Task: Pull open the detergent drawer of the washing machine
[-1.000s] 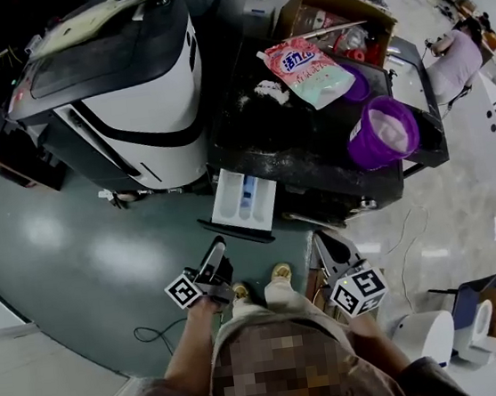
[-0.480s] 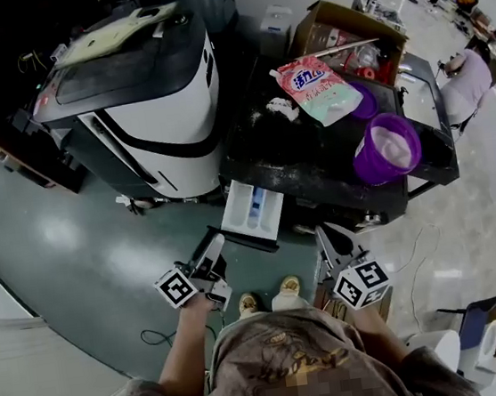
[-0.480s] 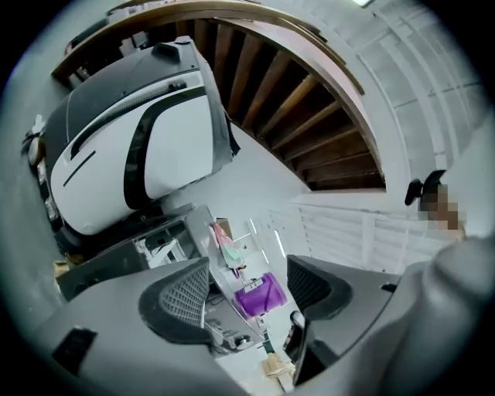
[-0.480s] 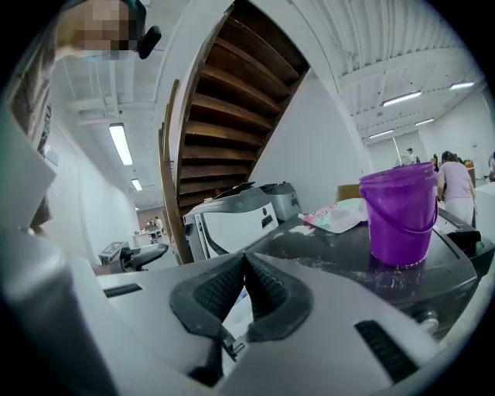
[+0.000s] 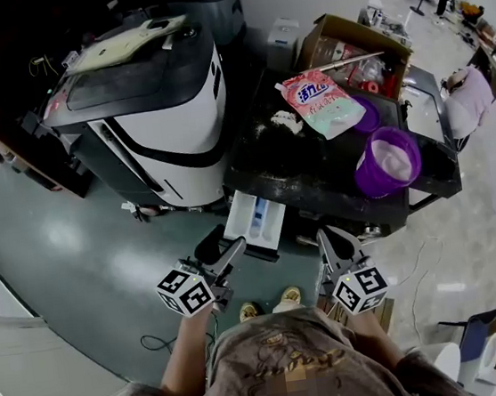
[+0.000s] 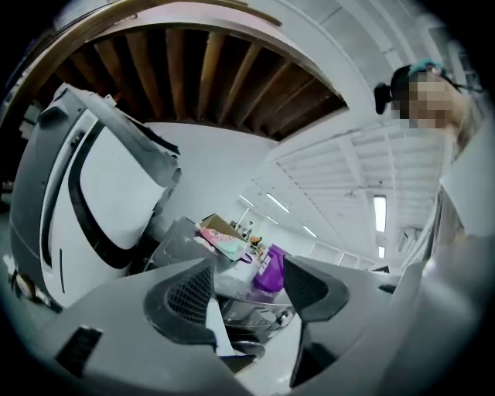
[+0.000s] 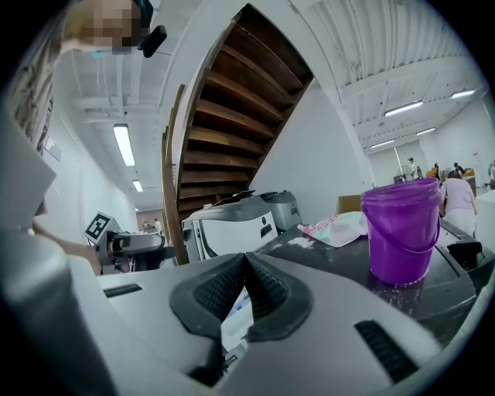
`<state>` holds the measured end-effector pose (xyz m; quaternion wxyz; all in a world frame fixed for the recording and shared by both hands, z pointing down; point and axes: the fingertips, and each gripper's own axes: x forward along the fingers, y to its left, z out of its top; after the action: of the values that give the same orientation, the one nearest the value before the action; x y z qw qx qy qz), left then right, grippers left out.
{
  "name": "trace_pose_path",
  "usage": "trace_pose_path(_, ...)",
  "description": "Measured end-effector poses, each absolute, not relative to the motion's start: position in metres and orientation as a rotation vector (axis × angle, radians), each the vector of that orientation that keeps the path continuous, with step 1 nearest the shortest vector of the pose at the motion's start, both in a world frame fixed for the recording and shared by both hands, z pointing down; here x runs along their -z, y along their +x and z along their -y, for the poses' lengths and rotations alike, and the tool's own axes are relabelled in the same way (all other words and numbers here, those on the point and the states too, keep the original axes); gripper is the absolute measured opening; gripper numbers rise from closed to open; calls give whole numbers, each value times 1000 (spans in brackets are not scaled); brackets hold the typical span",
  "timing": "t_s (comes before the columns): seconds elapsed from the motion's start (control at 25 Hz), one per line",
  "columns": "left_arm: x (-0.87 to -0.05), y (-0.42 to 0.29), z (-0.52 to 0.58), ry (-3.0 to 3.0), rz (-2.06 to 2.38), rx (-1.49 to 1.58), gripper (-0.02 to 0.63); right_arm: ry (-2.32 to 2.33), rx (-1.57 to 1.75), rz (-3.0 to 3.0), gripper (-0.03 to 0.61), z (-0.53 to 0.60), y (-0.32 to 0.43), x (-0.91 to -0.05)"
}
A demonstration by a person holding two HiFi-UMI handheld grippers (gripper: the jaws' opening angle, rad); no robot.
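the left tool (image 5: 222, 246) has its jaws apart and closing, with nothing between them. the right tool (image 5: 328, 236) has its jaws together, empty. both are held in front of the washing machine (image 5: 307, 163). its white detergent drawer (image 5: 253, 221) stands pulled out, near the left tool's tips.

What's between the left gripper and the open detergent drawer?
Nothing: head view shows the left gripper, jaws closing and empty, right before the pulled-out white plastic detergent drawer.
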<state>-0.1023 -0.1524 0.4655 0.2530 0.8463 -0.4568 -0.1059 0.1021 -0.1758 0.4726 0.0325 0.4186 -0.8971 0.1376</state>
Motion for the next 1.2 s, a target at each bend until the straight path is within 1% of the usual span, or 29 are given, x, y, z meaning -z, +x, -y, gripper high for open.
trace_pose_path(0.16,-457,-90,153,2430,1294,138,246,1307,-402,2755,2,177,107,-471)
trace_pose_path(0.4,-460,-90,155,2451,1397,78,125,1311,-389,2742,2,178,111,-476)
trace_pose_path(0.6,-479,-89,156,2410,1442,9,56,1283,-377,2729,2,175,112,-486)
trace_pose_path(0.84,-501,-90,156,2374,1458,-57,32,1280,-391,2709,2,174,113,-499)
trace_pose_path(1.2,-523,-89,155,2354,1480,-115,23,1303,-423,2654,2,173,122,-524)
